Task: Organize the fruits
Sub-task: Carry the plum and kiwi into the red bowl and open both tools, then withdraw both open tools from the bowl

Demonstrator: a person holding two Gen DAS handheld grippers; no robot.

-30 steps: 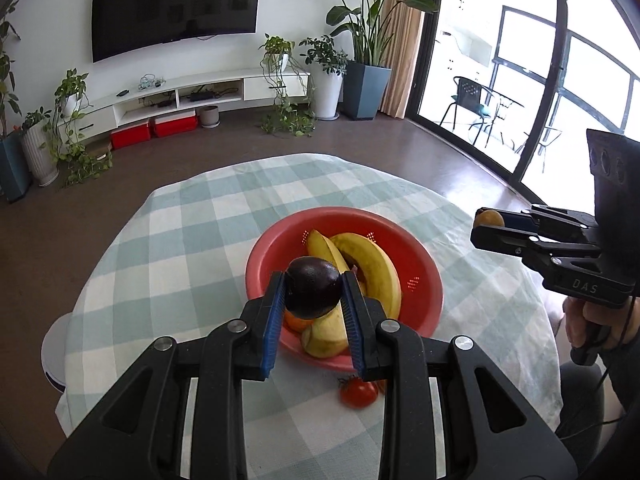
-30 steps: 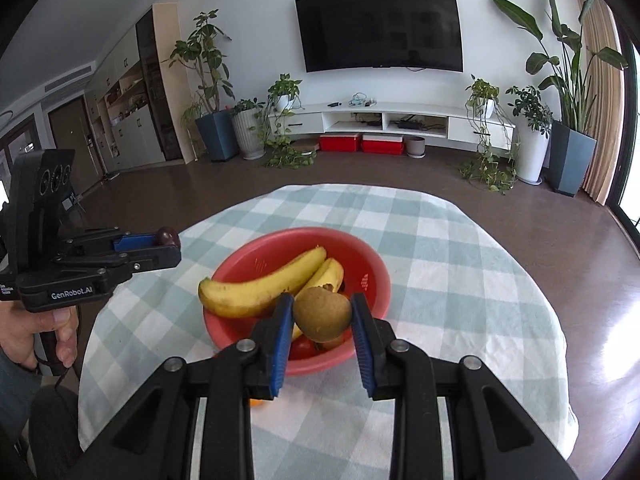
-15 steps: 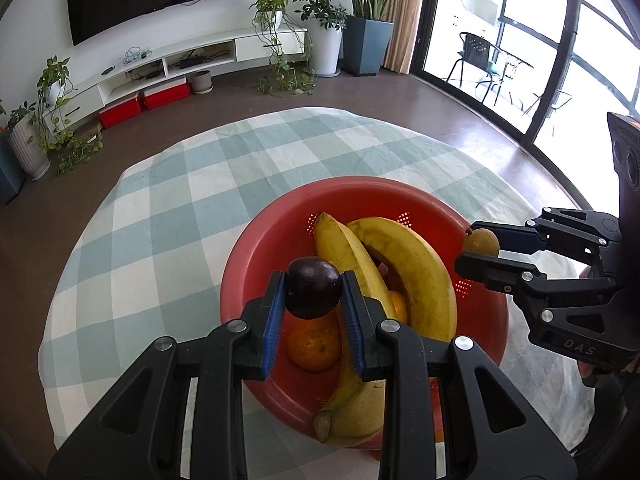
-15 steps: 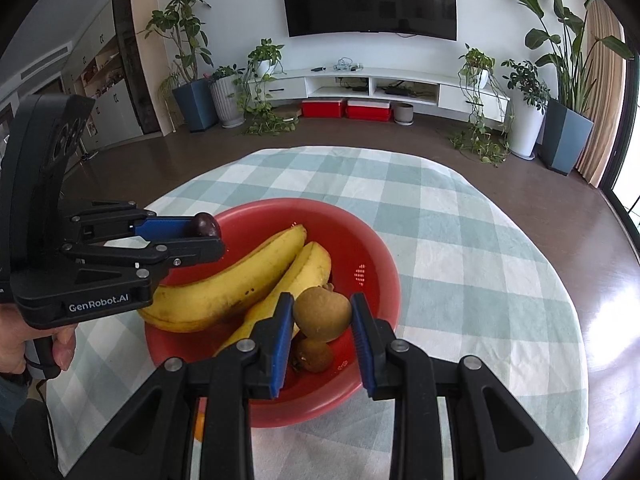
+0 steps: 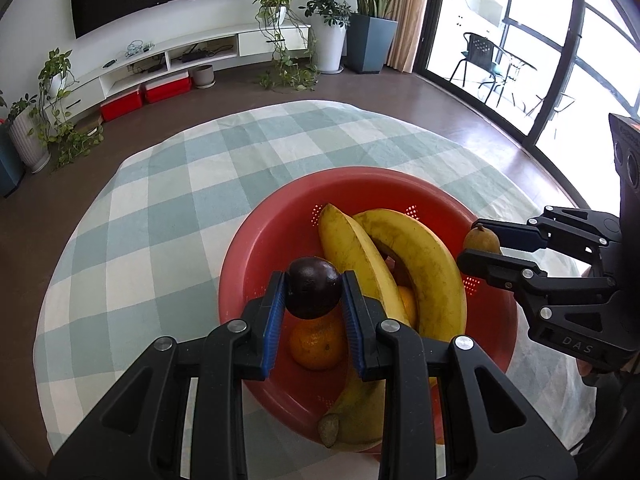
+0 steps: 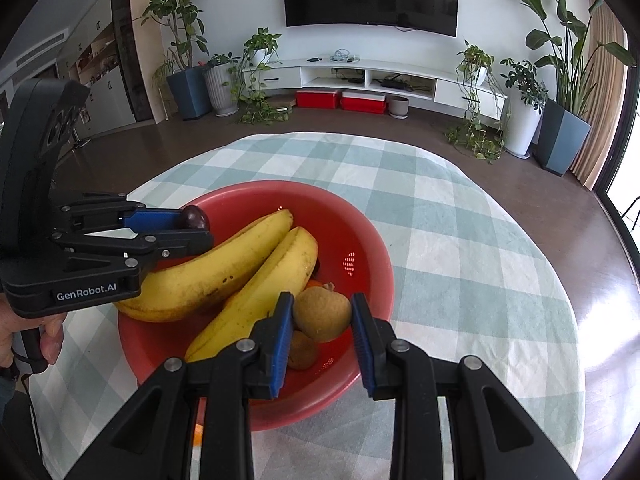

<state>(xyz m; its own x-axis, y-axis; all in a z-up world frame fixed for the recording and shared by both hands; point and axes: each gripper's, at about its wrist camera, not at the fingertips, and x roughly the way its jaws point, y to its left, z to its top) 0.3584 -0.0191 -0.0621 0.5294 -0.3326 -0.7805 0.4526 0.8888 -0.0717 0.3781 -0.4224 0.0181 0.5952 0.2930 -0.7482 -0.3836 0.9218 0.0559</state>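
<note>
My left gripper [image 5: 313, 295] is shut on a dark purple round fruit [image 5: 313, 293] and holds it above the near left side of the red colander bowl [image 5: 256, 248]. Two bananas [image 5: 420, 264] and an orange [image 5: 316, 344] lie in the bowl. My right gripper [image 6: 322, 316] is shut on a brown kiwi [image 6: 322, 313] over the bowl's [image 6: 360, 232] near right side, above a second kiwi [image 6: 303, 350]. In the right wrist view the left gripper [image 6: 194, 226] hangs over the bowl's left rim; in the left wrist view the right gripper [image 5: 478, 246] hangs over the right rim.
The bowl stands on a round table with a green and white checked cloth [image 5: 168, 208]. A person's hand [image 6: 28, 340] grips the left tool's handle at the left. Something orange [image 6: 197, 436] peeks out on the cloth at the bowl's near edge. Beyond the table are brown floor, potted plants and a TV unit.
Both grippers have come forward and down over the bowl with their fruits still held. The bowl now looks larger and nearer in both views. Since half a second ago they have barely moved.
</note>
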